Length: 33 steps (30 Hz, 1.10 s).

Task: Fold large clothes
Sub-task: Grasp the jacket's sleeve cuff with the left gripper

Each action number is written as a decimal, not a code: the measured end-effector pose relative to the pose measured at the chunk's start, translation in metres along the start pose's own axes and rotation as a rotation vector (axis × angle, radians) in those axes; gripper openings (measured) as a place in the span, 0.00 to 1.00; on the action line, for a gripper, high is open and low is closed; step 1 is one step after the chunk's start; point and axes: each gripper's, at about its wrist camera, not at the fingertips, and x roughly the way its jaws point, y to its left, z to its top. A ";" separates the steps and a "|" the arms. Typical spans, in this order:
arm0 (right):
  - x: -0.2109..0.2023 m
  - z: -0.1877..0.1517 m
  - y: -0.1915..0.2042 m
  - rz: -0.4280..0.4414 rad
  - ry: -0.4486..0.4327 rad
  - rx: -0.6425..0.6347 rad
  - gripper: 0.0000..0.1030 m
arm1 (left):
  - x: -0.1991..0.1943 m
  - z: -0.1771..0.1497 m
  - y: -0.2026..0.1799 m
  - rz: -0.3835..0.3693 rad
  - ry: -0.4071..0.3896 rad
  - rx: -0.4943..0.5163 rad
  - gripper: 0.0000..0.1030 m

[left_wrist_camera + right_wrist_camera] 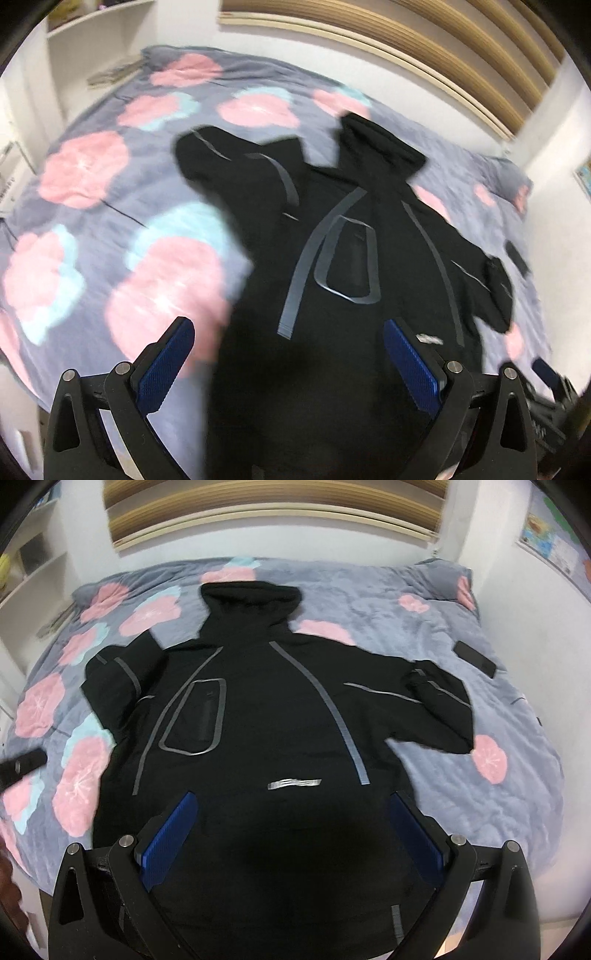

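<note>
A large black jacket (258, 709) with grey stripes and a high collar lies spread flat on a bed, both sleeves bent in at the sides. It also shows in the left wrist view (332, 258), slightly blurred. My left gripper (288, 332) is open and empty, held above the jacket's lower left part. My right gripper (291, 805) is open and empty, held above the jacket's hem, near a small silver logo (293, 784). Neither gripper touches the cloth.
The bed has a grey quilt with pink and blue flowers (443, 627). A dark phone-like object (474, 660) lies on the quilt at the right. White shelves (92, 55) stand at the left. A wooden headboard (258, 513) is behind the bed.
</note>
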 end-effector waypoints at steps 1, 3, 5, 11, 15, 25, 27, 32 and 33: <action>0.002 0.000 0.010 -0.001 0.003 -0.006 1.00 | 0.001 0.008 0.014 0.020 -0.018 -0.011 0.99; 0.006 0.000 0.038 -0.002 0.011 -0.019 1.00 | 0.006 0.026 0.042 0.034 -0.037 -0.038 0.99; 0.010 0.002 0.061 0.016 0.014 -0.023 1.00 | 0.016 0.046 0.069 0.024 -0.034 -0.061 0.99; 0.025 0.018 0.123 0.021 0.013 -0.060 1.00 | 0.047 0.107 0.137 0.060 -0.084 -0.122 0.99; 0.039 0.032 0.149 0.010 0.025 -0.087 1.00 | 0.075 0.149 0.166 0.018 -0.097 -0.138 0.99; 0.095 0.079 0.203 0.024 0.069 -0.152 1.00 | 0.228 0.247 0.235 -0.132 -0.017 -0.283 0.99; 0.109 0.086 0.211 0.026 0.085 -0.174 1.00 | 0.252 0.254 0.240 -0.151 0.006 -0.304 0.99; 0.141 0.090 0.219 0.042 0.153 -0.196 1.00 | 0.313 0.266 0.242 -0.139 0.077 -0.297 0.96; 0.148 0.090 0.221 0.047 0.168 -0.200 1.00 | 0.320 0.267 0.242 -0.135 0.086 -0.298 0.96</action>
